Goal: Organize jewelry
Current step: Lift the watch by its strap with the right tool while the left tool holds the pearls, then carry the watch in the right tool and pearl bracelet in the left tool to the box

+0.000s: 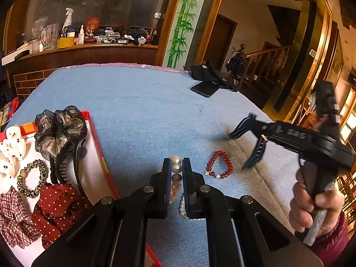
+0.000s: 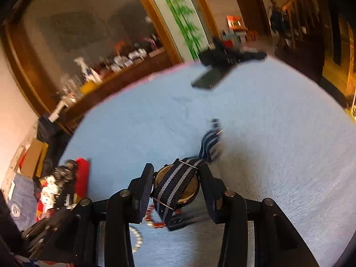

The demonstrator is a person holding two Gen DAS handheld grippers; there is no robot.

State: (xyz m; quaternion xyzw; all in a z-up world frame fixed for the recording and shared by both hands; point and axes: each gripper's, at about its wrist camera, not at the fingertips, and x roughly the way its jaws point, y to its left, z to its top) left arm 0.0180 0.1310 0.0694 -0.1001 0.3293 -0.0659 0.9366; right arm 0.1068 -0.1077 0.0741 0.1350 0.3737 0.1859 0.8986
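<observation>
My left gripper (image 1: 176, 166) is shut on a pearl bracelet (image 1: 175, 169), held just above the blue cloth; more pearls hang under the fingers. A red bead bracelet (image 1: 219, 164) lies on the cloth to its right, and shows blurred below the watch in the right wrist view (image 2: 155, 219). My right gripper (image 2: 175, 178) is shut on a watch (image 2: 176, 185) with a blue striped strap, held above the cloth. In the left wrist view this gripper is at the right, with the strap (image 1: 243, 128) dangling. The red-edged box (image 1: 98, 146) stands at the left.
The box holds hair ties and clips: a black lace scrunchie (image 1: 60, 129), a red dotted one (image 1: 60, 207), a leopard-print tie (image 1: 32, 178). A black phone (image 1: 205, 87) and a dark pouch lie at the far right edge of the blue cloth (image 1: 138, 102).
</observation>
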